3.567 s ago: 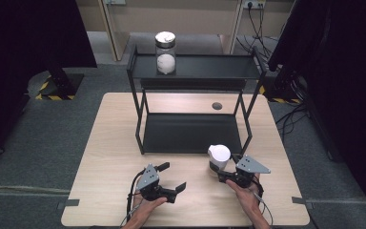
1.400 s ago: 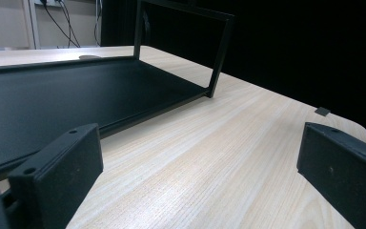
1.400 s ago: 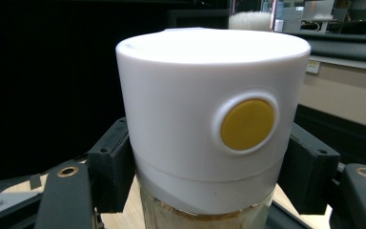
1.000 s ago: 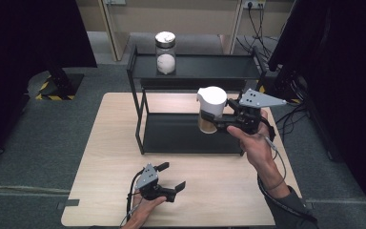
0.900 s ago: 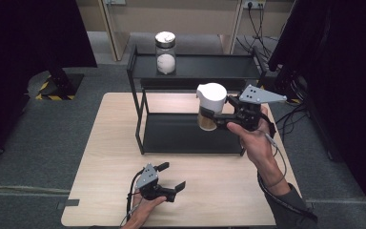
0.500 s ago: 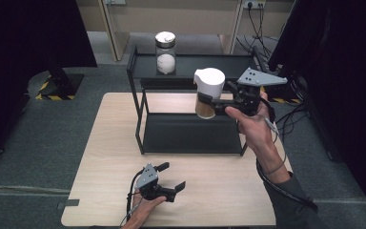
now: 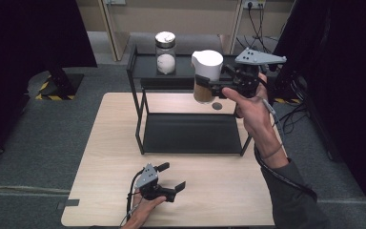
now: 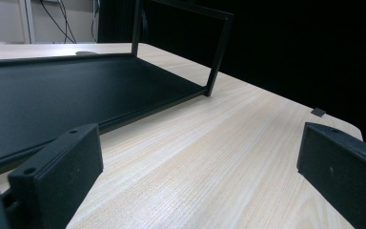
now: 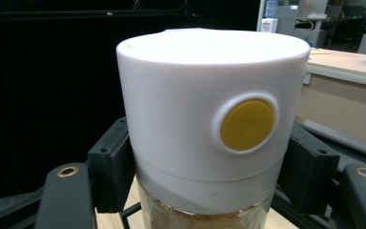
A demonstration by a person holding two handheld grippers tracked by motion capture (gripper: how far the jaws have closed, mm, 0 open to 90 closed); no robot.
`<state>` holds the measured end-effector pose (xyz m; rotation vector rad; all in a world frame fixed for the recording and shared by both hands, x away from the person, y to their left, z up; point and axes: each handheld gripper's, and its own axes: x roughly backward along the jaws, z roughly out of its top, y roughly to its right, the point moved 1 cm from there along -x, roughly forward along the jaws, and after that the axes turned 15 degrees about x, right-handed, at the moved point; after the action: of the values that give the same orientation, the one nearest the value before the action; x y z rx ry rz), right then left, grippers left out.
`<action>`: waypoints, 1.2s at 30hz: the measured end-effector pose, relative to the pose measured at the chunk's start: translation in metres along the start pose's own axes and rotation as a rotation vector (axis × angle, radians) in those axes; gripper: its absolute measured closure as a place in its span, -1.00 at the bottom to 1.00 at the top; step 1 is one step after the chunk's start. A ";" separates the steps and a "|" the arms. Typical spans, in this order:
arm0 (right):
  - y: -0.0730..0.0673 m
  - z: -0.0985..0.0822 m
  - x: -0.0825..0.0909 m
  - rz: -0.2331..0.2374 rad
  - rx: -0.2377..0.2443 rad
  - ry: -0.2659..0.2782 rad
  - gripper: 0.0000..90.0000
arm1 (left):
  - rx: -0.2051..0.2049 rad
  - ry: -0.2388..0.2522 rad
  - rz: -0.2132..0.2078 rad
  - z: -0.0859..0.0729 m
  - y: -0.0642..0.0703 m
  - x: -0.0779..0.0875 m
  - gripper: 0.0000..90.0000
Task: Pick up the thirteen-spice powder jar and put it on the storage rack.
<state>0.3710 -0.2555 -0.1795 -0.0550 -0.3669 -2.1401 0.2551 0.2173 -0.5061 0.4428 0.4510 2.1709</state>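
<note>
The right hand-held gripper [image 7: 215, 88] is clamped on a clear-bodied jar with a tall white plastic cap and brownish contents [image 7: 206, 76], holding it upright in the air at the level of the top tier of the black metal two-tier rack [image 7: 140, 119] that stands on the pale wooden desk [image 7: 114, 157], near that tier's right end. In the right gripper view the two black pads sit on either side of the jar [image 9: 205, 124] about where the cap's lower edge meets the body, below a round yellow button [image 9: 247, 124] on the cap's side. The body looks like glass or hard plastic, though the pictures do not settle which; either way it is likely stiff, smooth and somewhat slippery, moderately heavy with its filling, and liable to crack if knocked on the rack's frame. A grip just under the cap seems sound, since the wider cap could stop the jar sliding down. A second clear jar with a metal lid and white contents [image 7: 165, 52] already stands on the top tier, towards its left. The left hand-held gripper [image 7: 171, 183] rests low over the near edge of the desk, its jaws spread wide apart with nothing between them.
</note>
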 end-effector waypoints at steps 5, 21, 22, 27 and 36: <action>0.005 0.008 -0.007 -0.019 -0.008 -0.006 -0.32 | -0.001 0.000 -0.001 0.000 0.000 0.000 -0.98; 0.017 0.027 -0.030 -0.099 -0.023 -0.032 -0.32 | -0.004 -0.003 -0.003 0.000 0.000 0.000 -0.98; 0.018 0.028 -0.032 -0.105 -0.023 -0.035 -0.32 | -0.006 -0.003 -0.002 0.000 0.000 0.000 -0.98; 0.022 0.028 -0.041 -0.135 -0.037 -0.048 -0.32 | -0.007 -0.001 -0.004 0.000 0.000 0.000 -0.98; 0.026 0.027 -0.058 -0.192 -0.061 -0.065 -0.32 | -0.011 -0.007 -0.008 0.001 0.000 0.000 -0.98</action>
<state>0.4225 -0.2150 -0.1580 -0.1286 -0.3567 -2.3436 0.2553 0.2174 -0.5055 0.4416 0.4363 2.1626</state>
